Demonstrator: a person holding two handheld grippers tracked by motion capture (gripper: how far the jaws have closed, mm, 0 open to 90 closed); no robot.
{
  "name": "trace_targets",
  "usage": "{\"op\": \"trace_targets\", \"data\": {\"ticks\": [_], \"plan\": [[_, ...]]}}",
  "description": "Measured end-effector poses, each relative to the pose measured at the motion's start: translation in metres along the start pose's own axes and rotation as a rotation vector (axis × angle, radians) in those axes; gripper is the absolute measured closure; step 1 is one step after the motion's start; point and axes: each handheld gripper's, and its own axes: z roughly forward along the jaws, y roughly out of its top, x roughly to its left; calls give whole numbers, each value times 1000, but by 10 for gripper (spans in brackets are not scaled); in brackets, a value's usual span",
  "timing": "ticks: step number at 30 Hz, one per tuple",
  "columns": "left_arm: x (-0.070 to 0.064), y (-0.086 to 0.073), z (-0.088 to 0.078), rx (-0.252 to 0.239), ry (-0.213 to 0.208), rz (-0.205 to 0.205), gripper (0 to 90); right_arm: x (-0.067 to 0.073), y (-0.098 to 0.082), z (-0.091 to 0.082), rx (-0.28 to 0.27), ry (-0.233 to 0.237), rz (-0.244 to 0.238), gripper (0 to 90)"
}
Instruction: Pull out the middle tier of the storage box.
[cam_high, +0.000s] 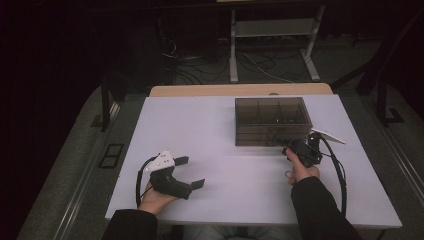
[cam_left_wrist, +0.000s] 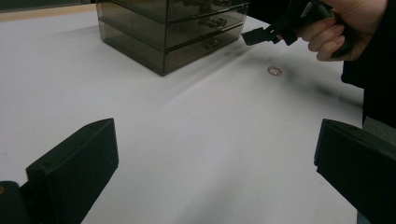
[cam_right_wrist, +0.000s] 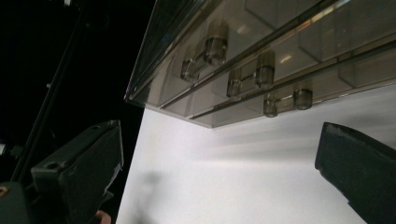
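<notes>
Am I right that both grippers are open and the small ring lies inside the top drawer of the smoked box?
Not quite. Both grippers are open, but the ring lies on the white table in front of the drawer box, below the right gripper. The left gripper view shows it.

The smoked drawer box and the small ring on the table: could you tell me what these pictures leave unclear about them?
- Drawer box: the drawers' contents; dark plastic and glare hide them in the right gripper view.
- Ring: too small and blurred to identify in the left gripper view.
- Right gripper: contact with the box front is uncertain; the hand covers it in the high view.
</notes>
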Motion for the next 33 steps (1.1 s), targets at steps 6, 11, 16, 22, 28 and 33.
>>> {"op": "trace_targets", "data": {"ticks": [6,11,16,22,28,33], "plan": [[0,0,0,1,-2,4,0,-1,0,1,-19,-15,41,115],[0,0,0,1,1,6,0,-3,-2,3,-42,-13,75,146],[0,0,0,1,1,7,0,-6,-3,3,-61,-12,96,234],[0,0,0,2,1,8,0,-9,-3,3,-68,-19,98,351],[0,0,0,2,-1,8,0,-11,-3,5,-76,-27,94,433],[0,0,0,2,-2,9,0,-12,-3,6,-79,-39,93,485]]}}
